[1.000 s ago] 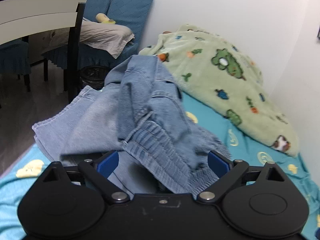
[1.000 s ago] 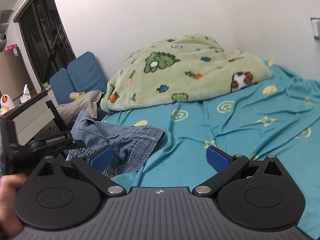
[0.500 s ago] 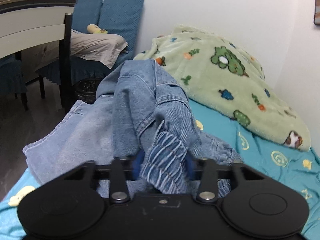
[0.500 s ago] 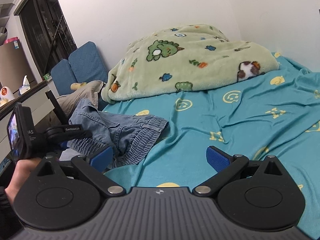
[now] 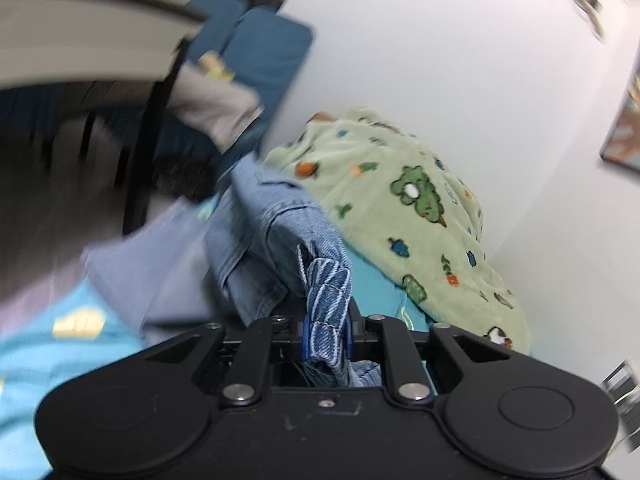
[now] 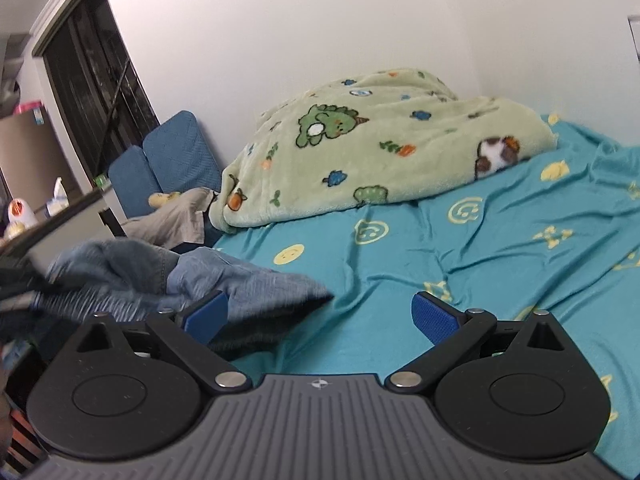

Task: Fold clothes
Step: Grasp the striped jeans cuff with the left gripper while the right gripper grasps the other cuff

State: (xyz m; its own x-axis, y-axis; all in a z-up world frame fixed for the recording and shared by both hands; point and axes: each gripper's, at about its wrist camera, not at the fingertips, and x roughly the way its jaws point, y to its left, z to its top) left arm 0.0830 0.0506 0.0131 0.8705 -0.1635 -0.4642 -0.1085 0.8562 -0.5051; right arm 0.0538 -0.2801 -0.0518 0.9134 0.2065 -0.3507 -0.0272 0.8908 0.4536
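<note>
Blue denim shorts point(image 5: 272, 240) lie bunched near the left edge of the bed. My left gripper point(image 5: 327, 330) is shut on their gathered elastic waistband point(image 5: 328, 284) and lifts it, so the rest of the denim hangs and trails away from the jaws. In the right wrist view the shorts point(image 6: 240, 284) show blurred at the left, partly raised off the sheet. My right gripper point(image 6: 320, 316) is open and empty, low over the turquoise sheet point(image 6: 500, 264), with its left pad point(image 6: 208, 314) in front of the denim's edge.
A green cartoon-print blanket point(image 6: 380, 152) is heaped against the white wall at the bed's far side. Blue chairs point(image 5: 260, 52) with a grey cloth and a table edge point(image 5: 88, 40) stand left of the bed. A person's hand holds the left gripper at the far left.
My left gripper closed on the waistband and has lifted and tilted it, pulling the denim up. The right gripper stayed open and dropped a little closer to the shorts.
</note>
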